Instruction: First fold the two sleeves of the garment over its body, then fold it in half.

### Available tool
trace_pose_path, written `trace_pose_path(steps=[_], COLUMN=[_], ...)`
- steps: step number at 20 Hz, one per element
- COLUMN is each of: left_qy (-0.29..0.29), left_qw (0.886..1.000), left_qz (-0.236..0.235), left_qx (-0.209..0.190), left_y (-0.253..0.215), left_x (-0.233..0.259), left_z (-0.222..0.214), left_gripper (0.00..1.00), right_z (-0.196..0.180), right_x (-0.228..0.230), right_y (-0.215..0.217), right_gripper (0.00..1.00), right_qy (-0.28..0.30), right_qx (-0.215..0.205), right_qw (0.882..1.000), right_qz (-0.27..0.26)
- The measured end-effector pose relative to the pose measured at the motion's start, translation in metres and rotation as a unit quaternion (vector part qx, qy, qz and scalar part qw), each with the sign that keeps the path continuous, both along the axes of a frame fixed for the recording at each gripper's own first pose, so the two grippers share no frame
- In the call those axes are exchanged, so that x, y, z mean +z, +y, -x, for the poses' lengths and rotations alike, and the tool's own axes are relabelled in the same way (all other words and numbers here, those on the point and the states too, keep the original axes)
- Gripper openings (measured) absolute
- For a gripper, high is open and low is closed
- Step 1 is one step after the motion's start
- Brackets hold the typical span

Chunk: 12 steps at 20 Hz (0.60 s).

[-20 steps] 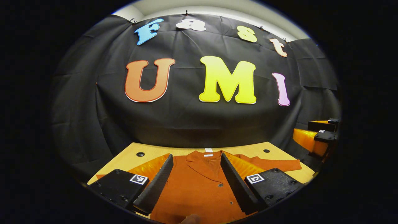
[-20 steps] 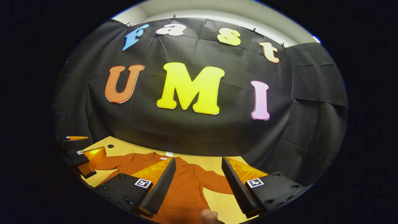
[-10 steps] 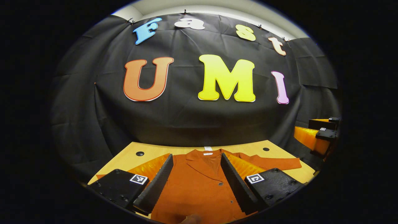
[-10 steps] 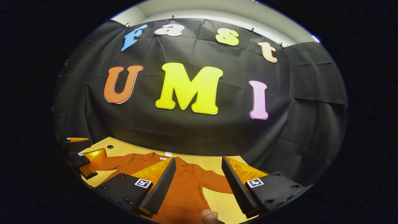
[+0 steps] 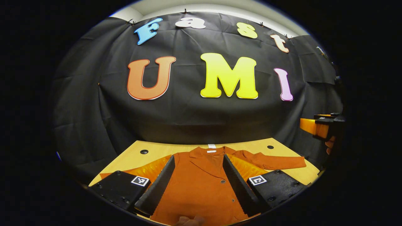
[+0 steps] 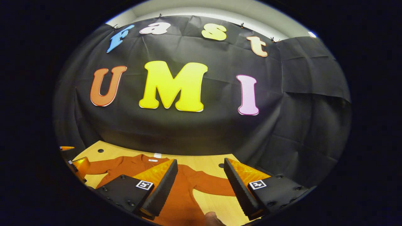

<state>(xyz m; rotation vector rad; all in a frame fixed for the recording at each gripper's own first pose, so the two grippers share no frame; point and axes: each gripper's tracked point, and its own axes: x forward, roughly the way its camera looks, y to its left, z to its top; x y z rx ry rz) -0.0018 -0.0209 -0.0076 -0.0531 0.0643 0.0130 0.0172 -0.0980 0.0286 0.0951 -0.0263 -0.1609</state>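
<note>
Garment [image 5: 201,185] lies flat on the table [image 5: 132,158], collar toward the far edge, both sleeves spread. Its hem is cut off, and its white neck label [image 5: 211,151] is unreadable. Left claw [image 5: 198,185] and right claw [image 6: 201,188] hover released above it.

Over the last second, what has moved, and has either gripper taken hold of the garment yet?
The right gripper swung rightward; in the left gripper view it slid toward the right edge. The left gripper shifted only slightly. Neither took hold: both stay open above the garment, which lies flat on the table, sleeves still spread.
</note>
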Motion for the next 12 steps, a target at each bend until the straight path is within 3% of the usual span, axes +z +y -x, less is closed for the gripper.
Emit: trace_pose_path(steps=[5,12], left_qy=[0.019,0.057], left_qw=[0.999,0.995], left_qz=[0.019,-0.004], left_qx=[0.036,0.087], left_y=[-0.016,-0.024], left_x=[-0.010,-0.028], left_z=[0.011,0.041], left_gripper=[0.99,0.99], right_z=[-0.038,-0.089], right_x=[-0.041,-0.165], right_y=[-0.095,-0.215], right_gripper=[0.95,0.95], right_qy=[0.068,0.214], right_qx=[-0.043,-0.086], right_qw=[0.994,0.960], right_qz=[-0.081,-0.158])
